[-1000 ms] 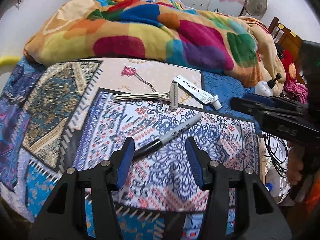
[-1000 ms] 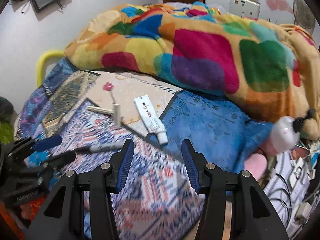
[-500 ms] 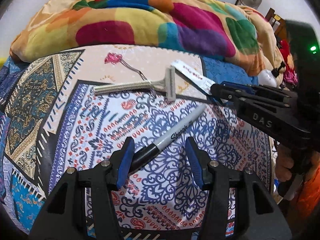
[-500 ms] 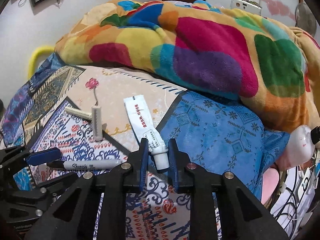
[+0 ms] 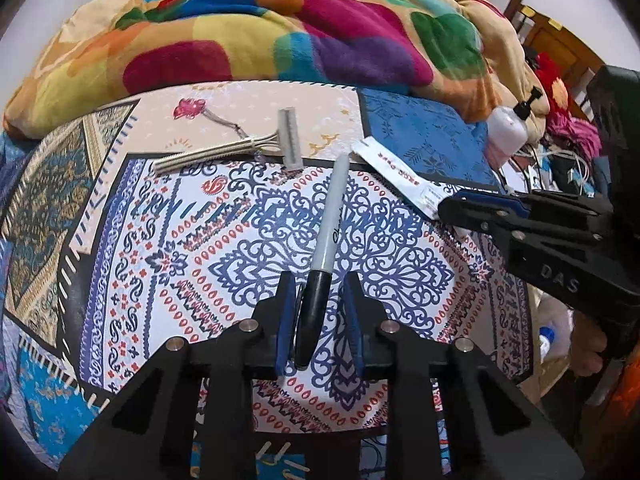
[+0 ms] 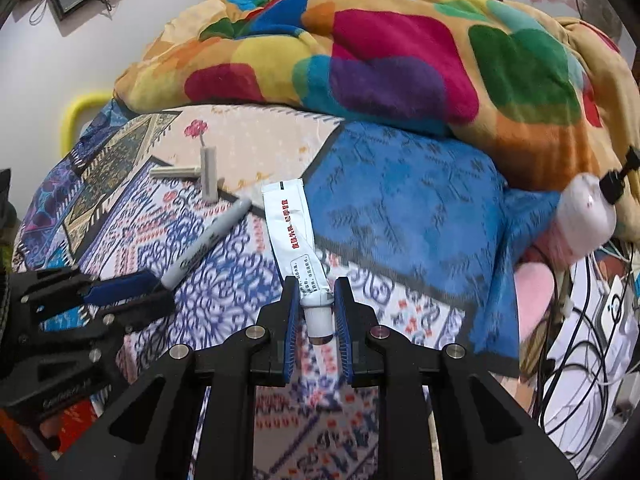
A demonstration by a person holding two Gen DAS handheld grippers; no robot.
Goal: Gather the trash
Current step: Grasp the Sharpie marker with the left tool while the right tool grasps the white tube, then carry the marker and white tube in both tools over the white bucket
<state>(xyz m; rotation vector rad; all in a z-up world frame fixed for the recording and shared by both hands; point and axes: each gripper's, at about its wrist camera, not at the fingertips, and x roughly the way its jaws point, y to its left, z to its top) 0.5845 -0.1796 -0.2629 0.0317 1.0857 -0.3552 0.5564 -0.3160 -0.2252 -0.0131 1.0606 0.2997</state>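
A grey marker with a black cap [image 5: 330, 224] lies on the patterned bedsheet [image 5: 168, 248]; it also shows in the right wrist view [image 6: 204, 244]. My left gripper [image 5: 319, 286] is shut on the marker's black cap end. A white squeezed tube [image 6: 294, 240] lies beside it; my right gripper [image 6: 316, 292] is shut on its cap end, which also shows in the left wrist view [image 5: 394, 174]. A pale disposable razor [image 5: 240, 146] lies further back on the sheet, and shows in the right wrist view [image 6: 200, 174].
A crumpled multicoloured blanket [image 5: 280, 36] fills the back of the bed. A white pump bottle [image 6: 588, 208] lies at the right edge, with tangled cables [image 6: 592, 360] below. A yellow bar [image 6: 76, 116] stands at the far left.
My left gripper moved forward and closed from wide open onto the marker's cap end, and the marker turned to lie along the fingers. My right gripper stayed closed on the tube's cap.
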